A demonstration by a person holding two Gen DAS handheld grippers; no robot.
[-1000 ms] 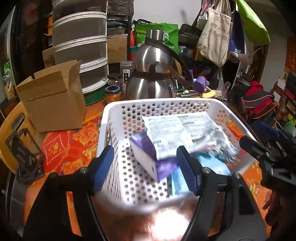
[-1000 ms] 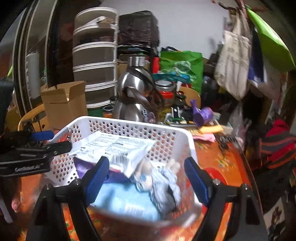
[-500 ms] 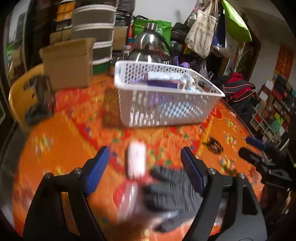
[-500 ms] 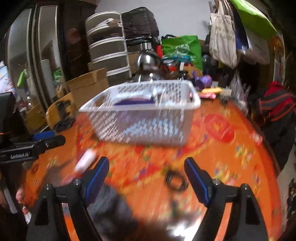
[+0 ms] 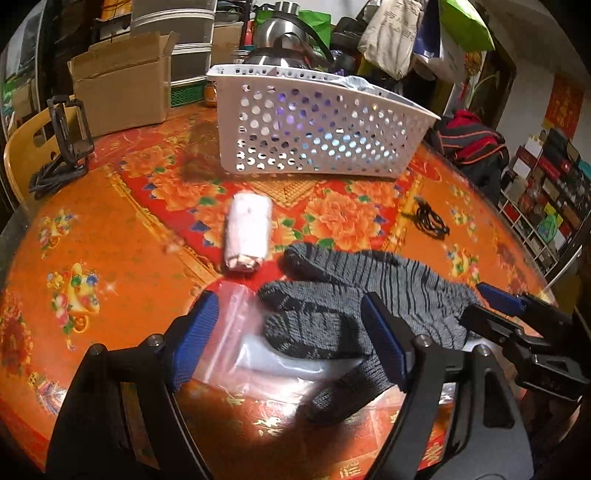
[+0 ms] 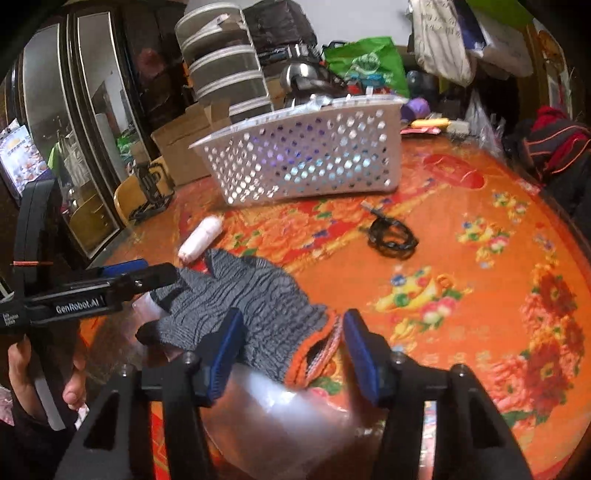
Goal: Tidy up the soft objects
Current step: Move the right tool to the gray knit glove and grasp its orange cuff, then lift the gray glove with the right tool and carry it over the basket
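Note:
A grey knit glove (image 5: 354,295) (image 6: 243,299) with an orange cuff lies on a clear plastic bag (image 5: 236,332) (image 6: 280,413) at the table's near edge. A rolled white cloth (image 5: 246,230) (image 6: 200,238) lies just beyond it. The white perforated basket (image 5: 314,122) (image 6: 306,155) stands farther back with soft items inside. My left gripper (image 5: 290,339) is open, its fingers on either side of the glove's finger end. My right gripper (image 6: 291,345) is open around the cuff end. Each gripper also shows in the other's view: the left (image 6: 140,271), the right (image 5: 495,306).
A black coiled cable (image 5: 430,223) (image 6: 391,236) lies right of the glove. A cardboard box (image 5: 122,85), a black phone stand (image 5: 66,144), steel kettles (image 5: 284,33) and stacked drawers (image 6: 221,70) crowd the back. The round table has an orange floral cloth (image 6: 480,258).
Both grippers have pulled back from over the basket and dropped low to the near table edge, now straddling the grey glove. Both stayed open.

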